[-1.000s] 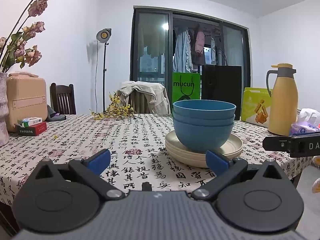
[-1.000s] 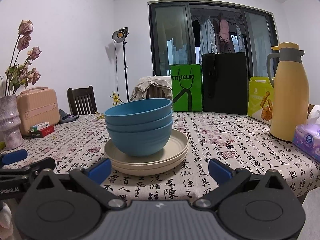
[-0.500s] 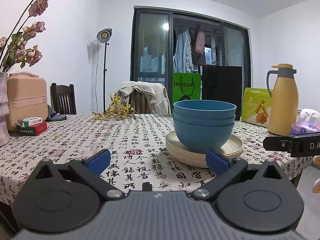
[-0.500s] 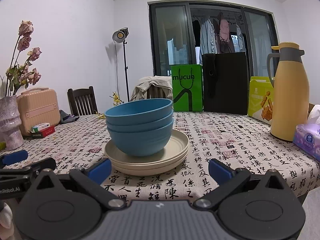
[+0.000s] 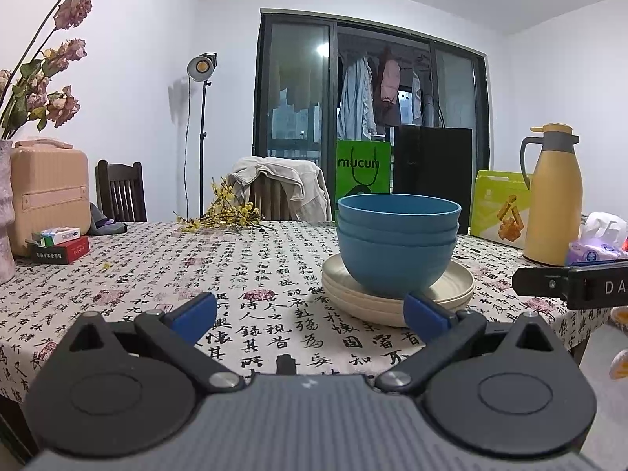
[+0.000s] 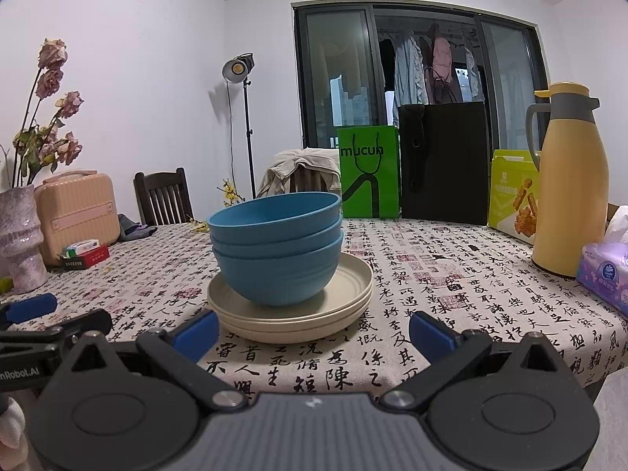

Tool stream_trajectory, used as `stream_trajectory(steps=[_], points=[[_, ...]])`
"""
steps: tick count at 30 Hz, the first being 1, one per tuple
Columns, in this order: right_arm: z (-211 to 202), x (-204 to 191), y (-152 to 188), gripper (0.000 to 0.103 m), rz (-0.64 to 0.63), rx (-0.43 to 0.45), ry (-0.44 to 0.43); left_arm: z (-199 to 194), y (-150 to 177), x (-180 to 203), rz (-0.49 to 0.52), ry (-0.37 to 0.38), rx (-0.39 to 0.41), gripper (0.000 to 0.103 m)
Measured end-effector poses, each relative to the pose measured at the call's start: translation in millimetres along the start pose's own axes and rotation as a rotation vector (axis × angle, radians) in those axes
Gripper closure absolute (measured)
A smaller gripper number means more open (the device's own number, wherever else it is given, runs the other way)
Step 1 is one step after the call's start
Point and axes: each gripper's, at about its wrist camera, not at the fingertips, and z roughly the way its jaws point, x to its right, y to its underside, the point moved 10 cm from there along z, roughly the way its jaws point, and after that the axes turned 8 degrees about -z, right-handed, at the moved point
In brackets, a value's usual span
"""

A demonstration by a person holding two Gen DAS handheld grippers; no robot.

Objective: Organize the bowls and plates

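Observation:
Three nested blue bowls (image 5: 396, 247) sit on a stack of cream plates (image 5: 455, 286) on the patterned tablecloth. The same bowls (image 6: 274, 251) and plates (image 6: 353, 294) show in the right wrist view. My left gripper (image 5: 310, 312) is open and empty, at the table's front edge, left of the stack. My right gripper (image 6: 314, 331) is open and empty, just in front of the stack. Each gripper shows at the edge of the other's view.
A yellow thermos (image 6: 569, 188), a tissue pack (image 6: 606, 274) and a green snack box (image 6: 510, 192) stand at the right. A vase with dried flowers (image 6: 21, 235), a beige case (image 6: 78, 212) and small boxes (image 5: 61, 243) are at the left. Bags (image 6: 369, 172) stand at the back.
Both grippers have shifted very slightly. The bowls and plates have not moved.

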Motion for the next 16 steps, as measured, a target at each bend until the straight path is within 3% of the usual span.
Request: stream_trajectory(steps=[16], points=[[0.1,-0.4,0.4,0.0,0.0,-0.002,-0.001,-1.3,-2.0,-3.9,-0.032,0.005,0.01,0.0]])
